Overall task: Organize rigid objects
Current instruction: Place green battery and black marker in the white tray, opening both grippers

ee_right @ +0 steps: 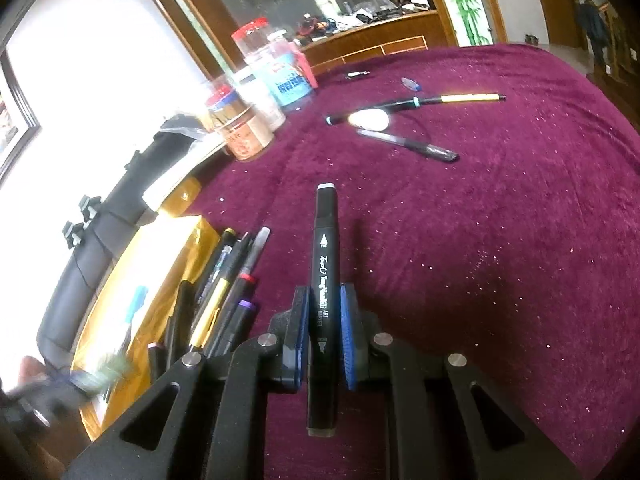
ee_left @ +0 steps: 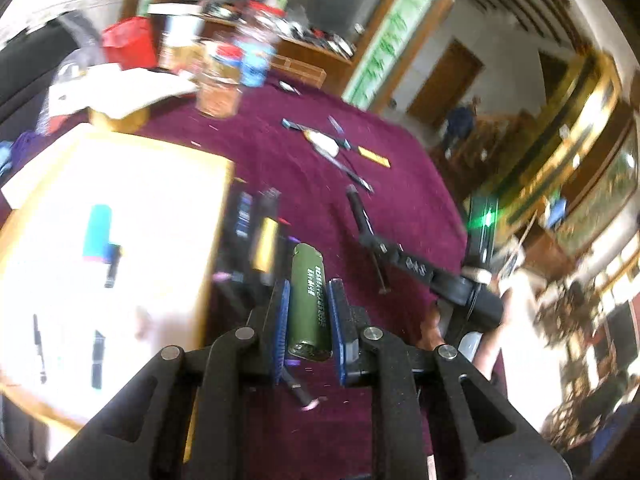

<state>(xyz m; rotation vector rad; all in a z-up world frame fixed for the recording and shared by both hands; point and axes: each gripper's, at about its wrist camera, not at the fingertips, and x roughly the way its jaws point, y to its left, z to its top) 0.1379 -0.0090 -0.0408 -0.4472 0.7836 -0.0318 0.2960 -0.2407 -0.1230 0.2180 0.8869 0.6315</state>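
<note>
My left gripper is shut on a dark green cylinder with pale lettering, held above the maroon tablecloth. My right gripper is shut on a black art marker with a grey tip; it also shows in the left wrist view, marker pointing up-left. A row of pens and markers lies beside a yellow box, just left of my right gripper. Loose pens and a white oval object lie farther back.
Plastic jars with red lids and a blue-labelled tub stand at the back left. The yellow box, holding a few pens, is overexposed. A black bag lies along the table's left edge. The table's far edge drops off to the room.
</note>
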